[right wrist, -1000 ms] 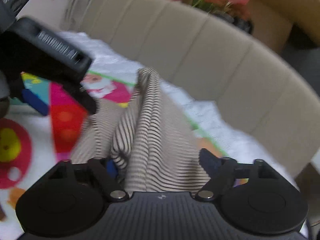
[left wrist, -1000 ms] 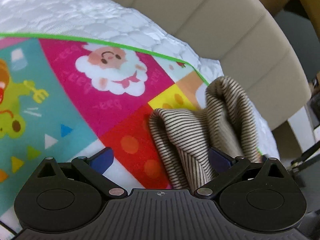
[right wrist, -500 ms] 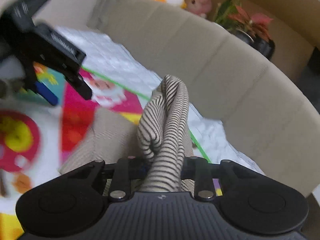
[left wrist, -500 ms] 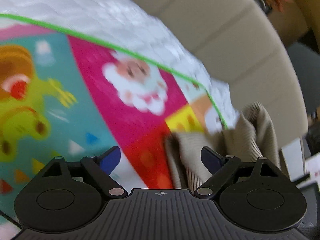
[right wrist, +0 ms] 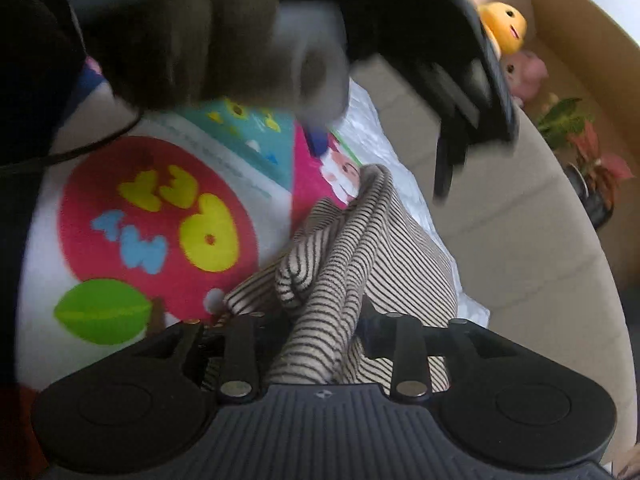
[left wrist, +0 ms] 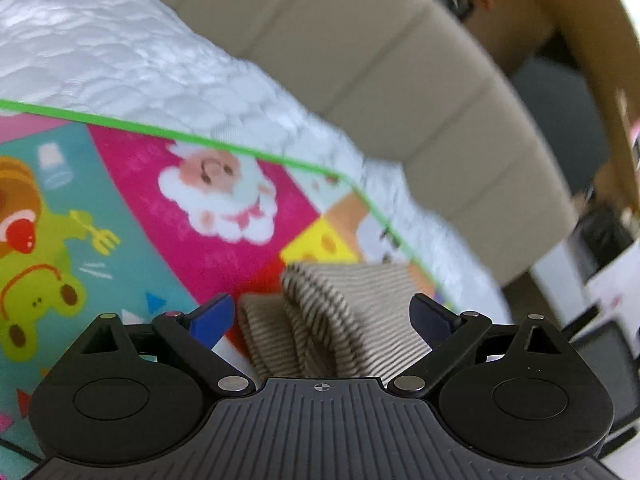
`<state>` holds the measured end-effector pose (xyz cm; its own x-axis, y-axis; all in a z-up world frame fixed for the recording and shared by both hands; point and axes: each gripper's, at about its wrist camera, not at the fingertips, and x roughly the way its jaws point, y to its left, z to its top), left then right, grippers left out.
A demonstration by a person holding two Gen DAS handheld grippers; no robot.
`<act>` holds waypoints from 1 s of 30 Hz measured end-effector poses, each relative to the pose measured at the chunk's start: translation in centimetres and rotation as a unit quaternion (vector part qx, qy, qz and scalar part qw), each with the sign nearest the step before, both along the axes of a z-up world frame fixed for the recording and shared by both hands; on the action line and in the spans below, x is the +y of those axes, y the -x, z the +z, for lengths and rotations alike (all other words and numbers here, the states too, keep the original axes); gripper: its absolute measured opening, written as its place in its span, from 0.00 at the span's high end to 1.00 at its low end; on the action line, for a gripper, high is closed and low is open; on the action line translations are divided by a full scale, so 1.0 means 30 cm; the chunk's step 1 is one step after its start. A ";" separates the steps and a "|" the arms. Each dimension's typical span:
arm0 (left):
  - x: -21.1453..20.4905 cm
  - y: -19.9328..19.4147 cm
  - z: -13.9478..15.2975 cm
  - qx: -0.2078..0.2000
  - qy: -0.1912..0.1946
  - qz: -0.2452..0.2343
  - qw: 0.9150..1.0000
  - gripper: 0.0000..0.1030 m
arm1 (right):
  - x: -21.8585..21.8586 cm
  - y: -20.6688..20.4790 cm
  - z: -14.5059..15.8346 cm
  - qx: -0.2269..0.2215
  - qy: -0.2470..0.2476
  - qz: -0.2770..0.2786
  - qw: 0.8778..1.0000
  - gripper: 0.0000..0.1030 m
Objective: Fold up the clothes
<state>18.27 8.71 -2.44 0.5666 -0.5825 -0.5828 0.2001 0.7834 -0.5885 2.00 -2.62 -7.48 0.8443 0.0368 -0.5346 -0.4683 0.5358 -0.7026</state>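
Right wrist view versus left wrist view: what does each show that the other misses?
Only the right wrist view shows the right gripper shut on a bunched ridge of the striped garment, the plush toys, and the other gripper's body looming blurred overhead. Only the left wrist view shows the left gripper open, the garment's folded edge lying between its fingers, ungripped. Both show the garment, the colourful play mat, white quilt and beige sofa back.
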 end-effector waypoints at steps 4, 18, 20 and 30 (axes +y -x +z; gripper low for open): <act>-0.045 -0.002 -0.044 0.012 -0.085 -0.010 0.996 0.04 | -0.018 -0.021 0.056 0.039 -0.061 0.010 0.997 0.57; -0.053 0.006 -0.076 0.017 -0.123 -0.021 0.992 0.01 | -0.401 -0.171 0.314 0.081 -0.305 -0.069 0.946 0.00; -0.051 0.003 -0.082 0.021 -0.120 -0.019 0.992 0.00 | -0.450 -0.216 0.287 0.103 -0.353 -0.099 0.925 0.00; -0.035 -0.005 -0.104 0.044 -0.078 -0.018 0.996 0.00 | -0.584 -0.370 0.048 0.228 -0.489 -0.147 0.829 0.01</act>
